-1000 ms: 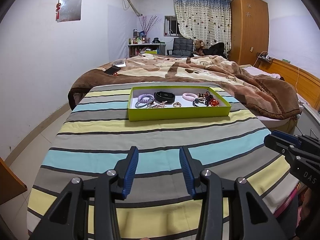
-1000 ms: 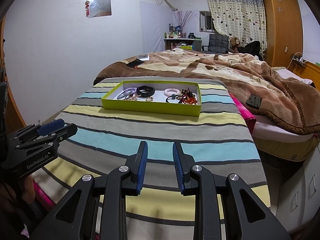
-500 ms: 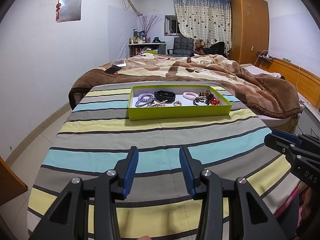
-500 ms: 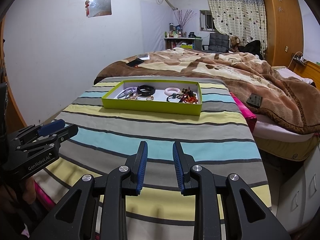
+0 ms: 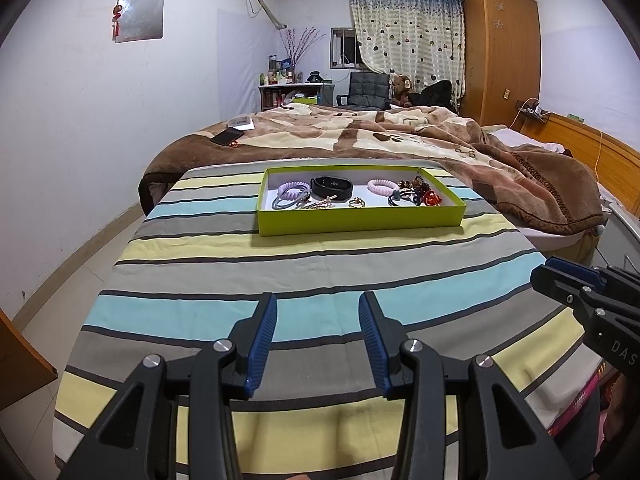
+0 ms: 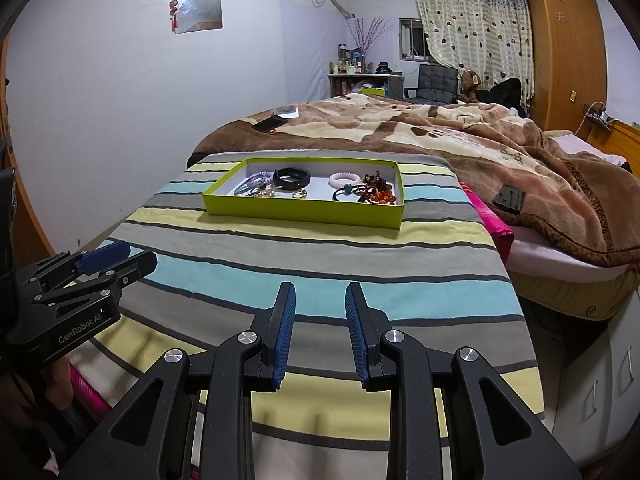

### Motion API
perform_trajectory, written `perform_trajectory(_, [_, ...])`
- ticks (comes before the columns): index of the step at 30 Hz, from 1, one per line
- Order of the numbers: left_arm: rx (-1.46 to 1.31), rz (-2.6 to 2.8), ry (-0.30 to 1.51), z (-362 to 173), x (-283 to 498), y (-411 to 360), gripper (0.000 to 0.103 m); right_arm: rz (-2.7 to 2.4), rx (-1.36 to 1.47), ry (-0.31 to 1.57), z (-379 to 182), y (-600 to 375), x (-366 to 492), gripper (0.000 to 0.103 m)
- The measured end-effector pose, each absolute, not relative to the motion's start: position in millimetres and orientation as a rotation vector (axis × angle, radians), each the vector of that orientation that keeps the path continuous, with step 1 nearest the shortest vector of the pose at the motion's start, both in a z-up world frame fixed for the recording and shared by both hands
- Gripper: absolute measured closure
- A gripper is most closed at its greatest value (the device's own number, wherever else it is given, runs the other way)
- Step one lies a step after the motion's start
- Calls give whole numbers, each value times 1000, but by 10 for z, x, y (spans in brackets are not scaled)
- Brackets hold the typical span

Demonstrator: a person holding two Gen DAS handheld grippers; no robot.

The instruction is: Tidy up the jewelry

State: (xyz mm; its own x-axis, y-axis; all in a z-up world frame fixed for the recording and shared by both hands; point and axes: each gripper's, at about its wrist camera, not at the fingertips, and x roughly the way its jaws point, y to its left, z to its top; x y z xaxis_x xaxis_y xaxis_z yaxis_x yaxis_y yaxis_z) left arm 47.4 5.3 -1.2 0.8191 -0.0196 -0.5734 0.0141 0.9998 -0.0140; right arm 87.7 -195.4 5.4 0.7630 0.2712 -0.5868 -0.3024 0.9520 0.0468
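A lime green tray [image 5: 360, 221] [image 6: 304, 212] sits at the far end of the striped tablecloth [image 5: 304, 264]. It holds a black band [image 5: 331, 188] [image 6: 292, 178], purple hair ties [image 5: 290, 194], a pink coil tie [image 5: 382, 187] [image 6: 344, 179], a gold ring [image 5: 356, 201], and dark and red pieces at its right end [image 5: 420, 196]. My left gripper [image 5: 318, 304] is open and empty, well short of the tray. My right gripper [image 6: 320, 292] is open and empty, also short of the tray. Each gripper shows at the other view's edge [image 5: 576, 292] [image 6: 92, 268].
A bed with a brown blanket [image 5: 400, 136] lies behind the table. A phone [image 5: 227, 136] and a small box [image 5: 241, 122] rest on it, and a dark remote [image 6: 509, 198]. A white cabinet [image 6: 600, 380] stands at the right. A wooden wardrobe [image 5: 500, 56] is far back.
Both views have shifted very slightly; the tray looks a touch nearer. Both grippers stay open and empty.
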Motion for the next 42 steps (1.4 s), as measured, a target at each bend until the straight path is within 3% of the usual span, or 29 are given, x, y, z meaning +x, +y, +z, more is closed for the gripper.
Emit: perform_trajectory(42, [0, -21, 600, 7, 432, 47, 59, 313, -54, 636, 40, -1984, 847, 76])
